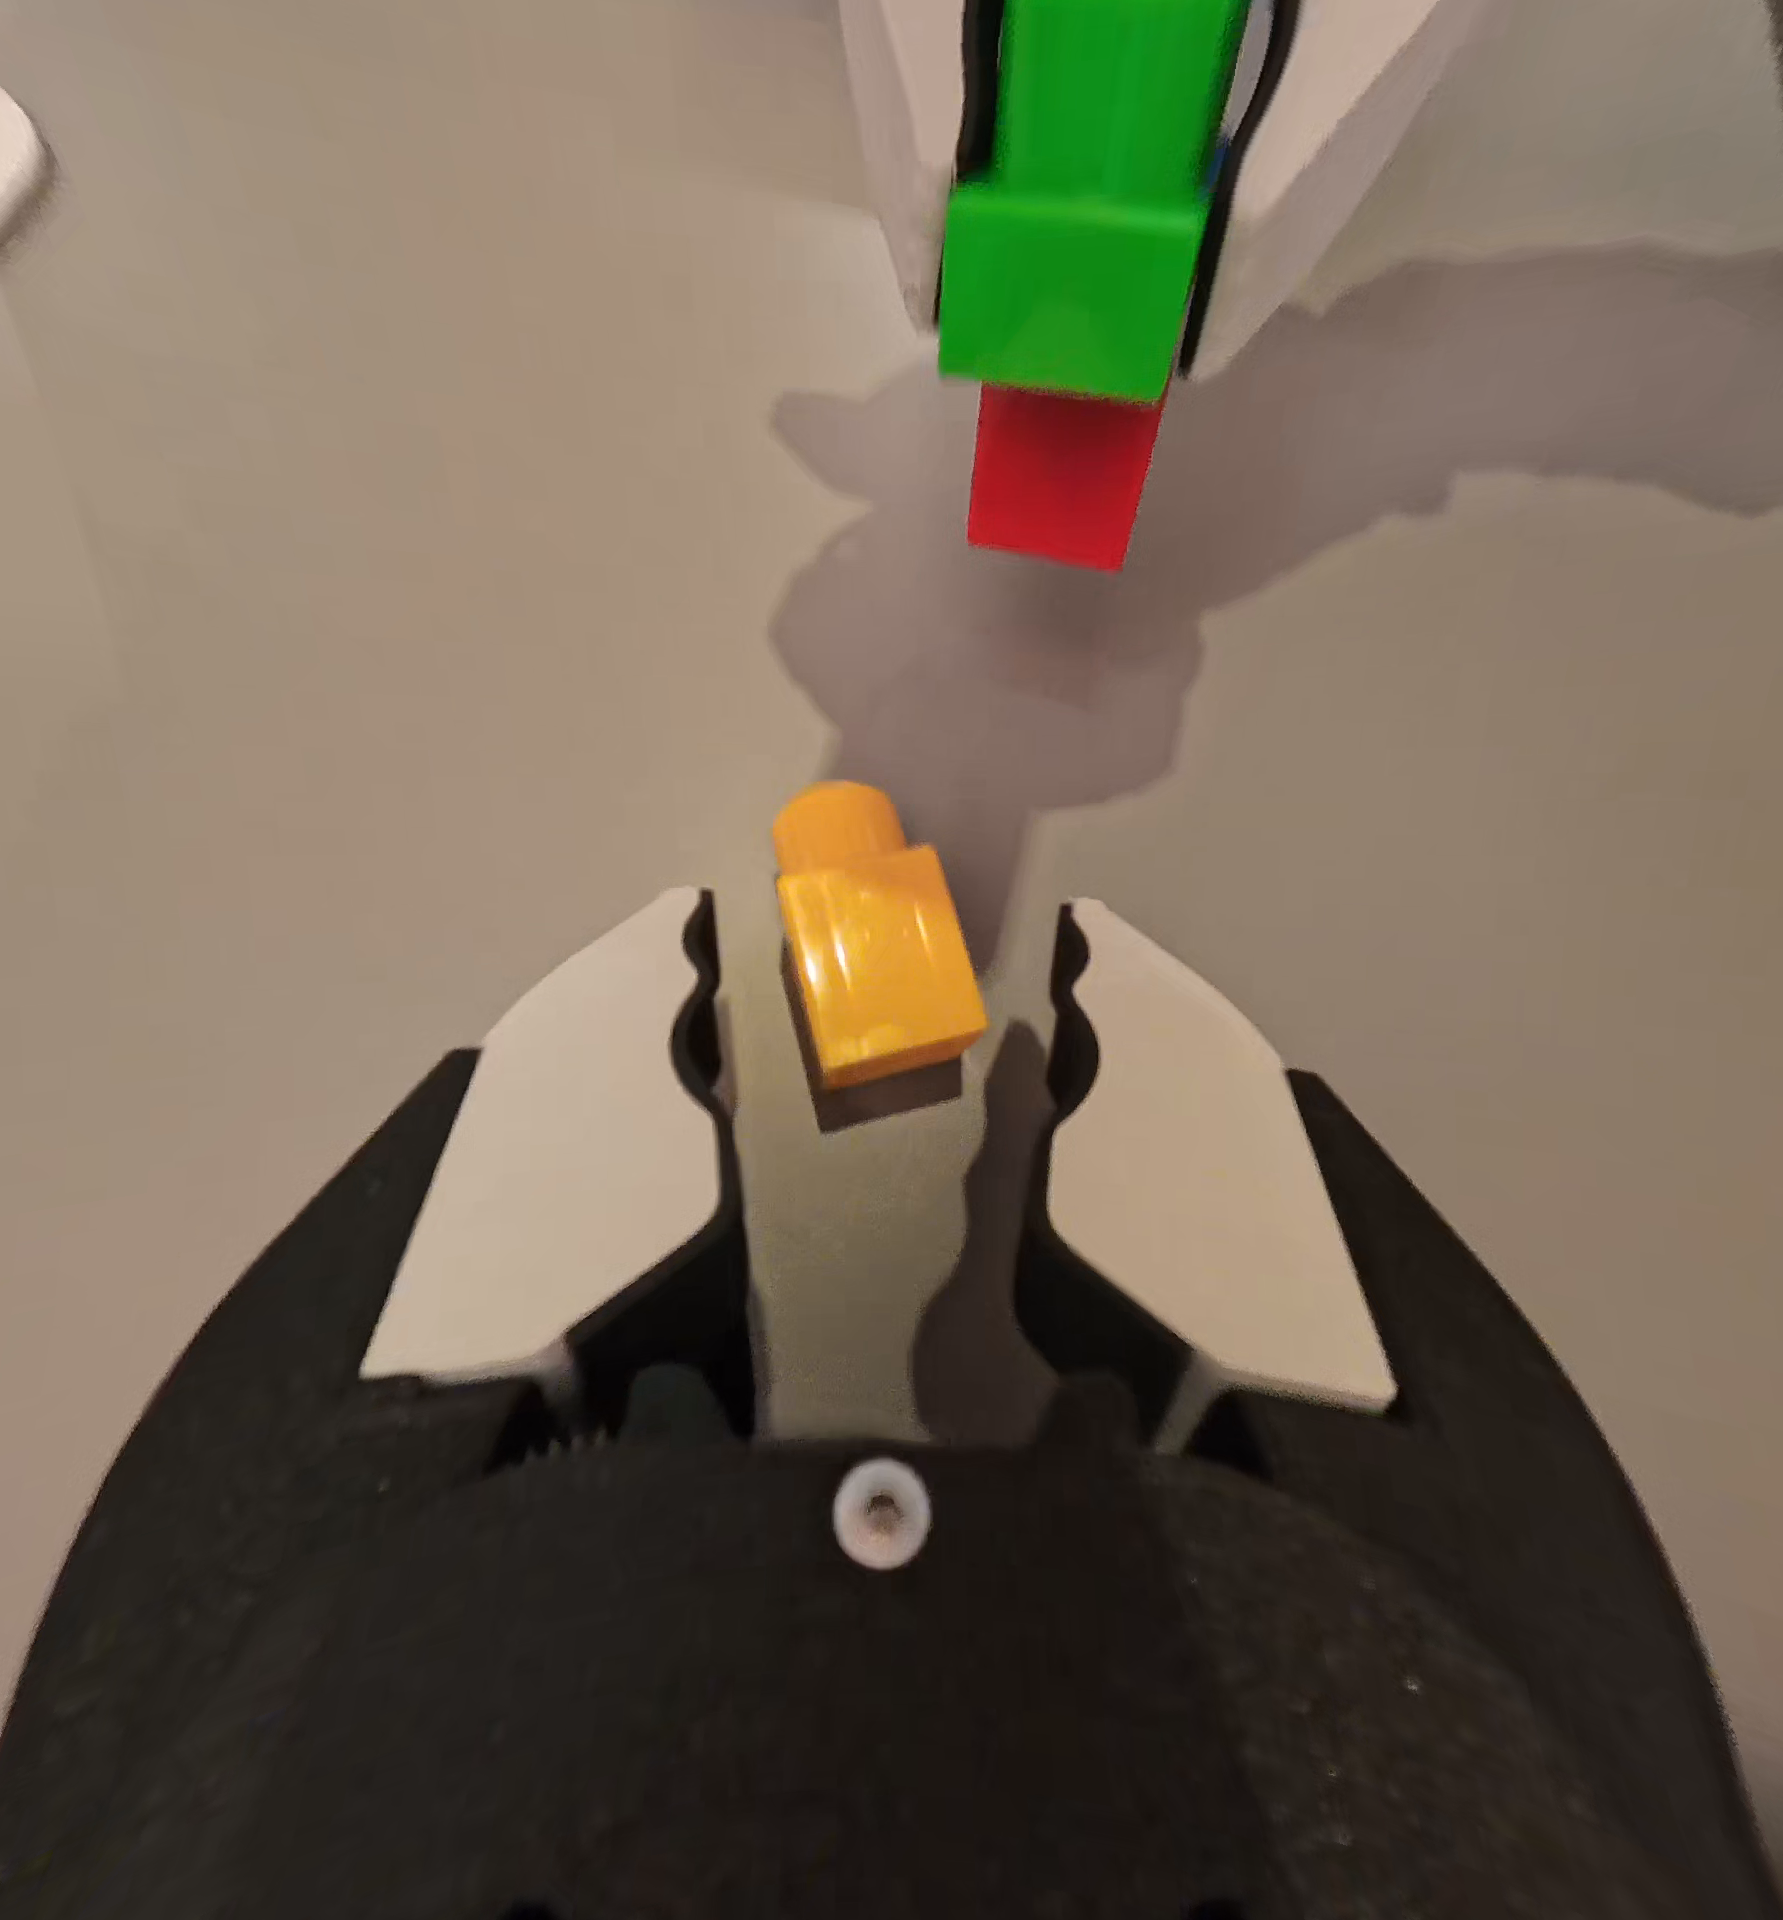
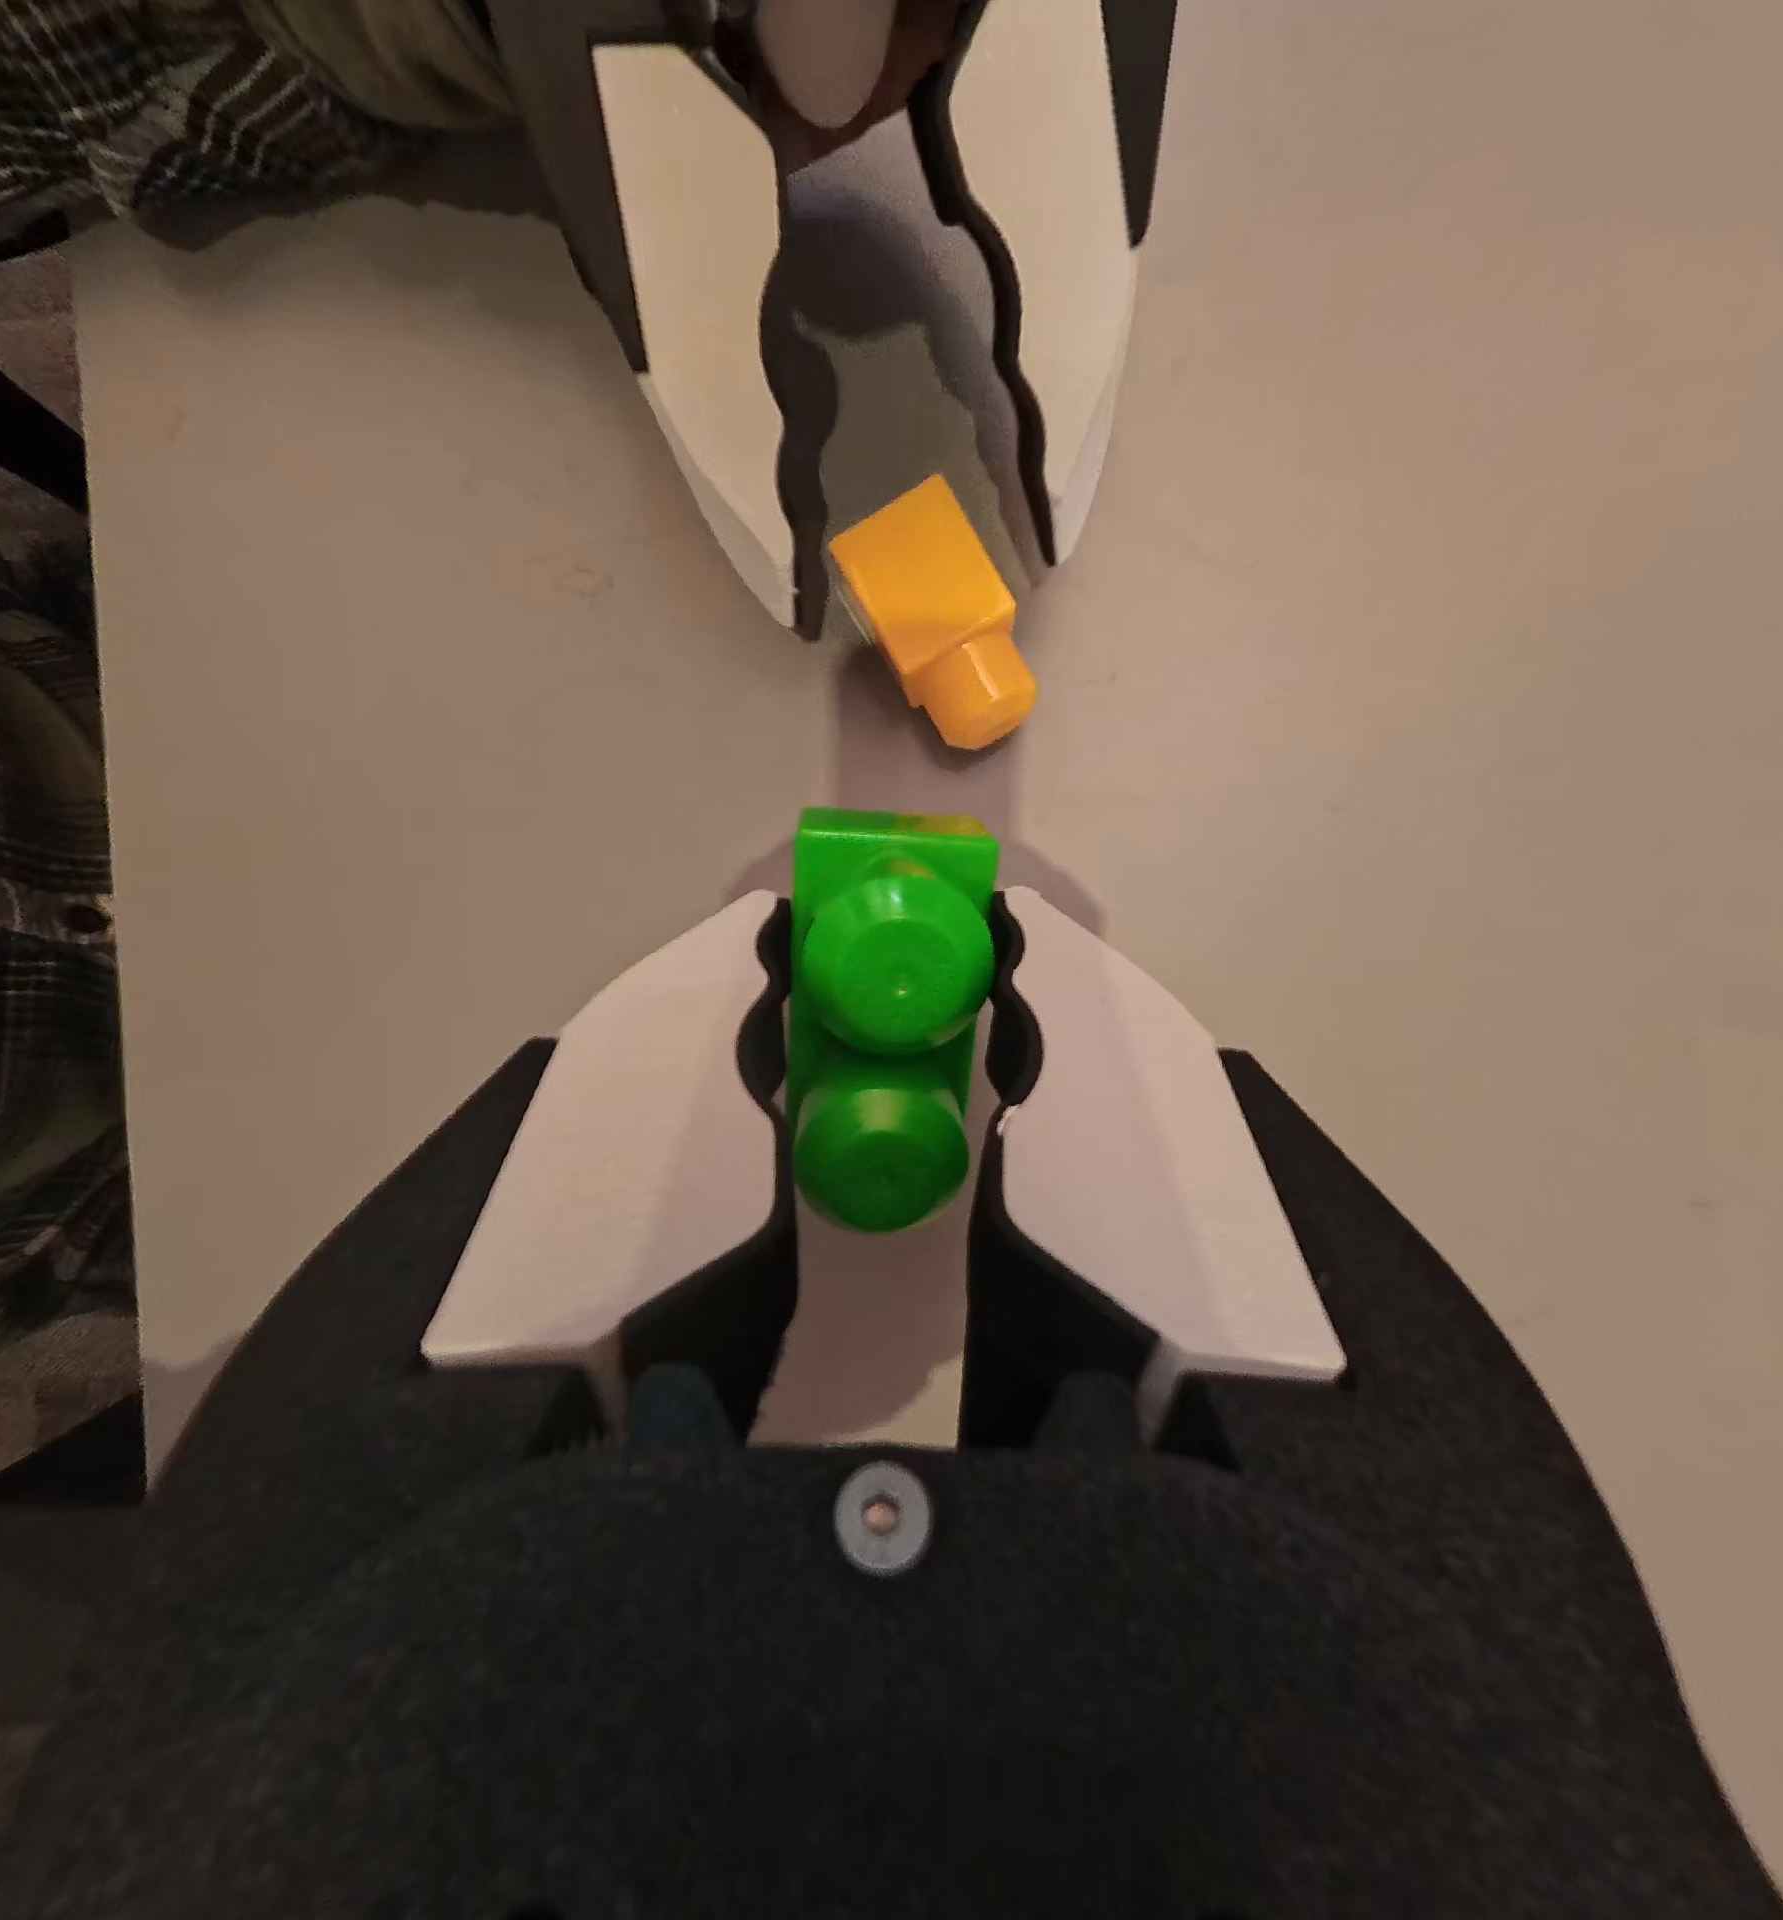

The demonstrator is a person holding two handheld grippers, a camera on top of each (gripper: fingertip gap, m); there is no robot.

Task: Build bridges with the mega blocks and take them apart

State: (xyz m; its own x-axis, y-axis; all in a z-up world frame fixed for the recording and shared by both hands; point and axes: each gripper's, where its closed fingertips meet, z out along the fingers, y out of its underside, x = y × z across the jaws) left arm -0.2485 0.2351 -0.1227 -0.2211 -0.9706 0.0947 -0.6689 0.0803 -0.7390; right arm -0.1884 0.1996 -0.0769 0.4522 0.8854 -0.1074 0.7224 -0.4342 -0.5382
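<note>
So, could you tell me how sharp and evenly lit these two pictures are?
Left wrist view: green block and red block smeared by blur, glare on yellow block, grey shadows on table. Right wrist view: sharper centre, wide-angle bending at edges.

Both my cameras look close down along my fingers at the desk [image 1: 347, 520], facing each other — sharing the yellow block [image 1: 882, 977] [image 2: 928, 597] between them.

Left gripper [image 1: 882, 935] hangs low over the surface, jaws parted, nothing clamped. Right gripper [image 2: 892, 940] faces it tip to tip, jaws closed on a load, raised above the surface.
</note>
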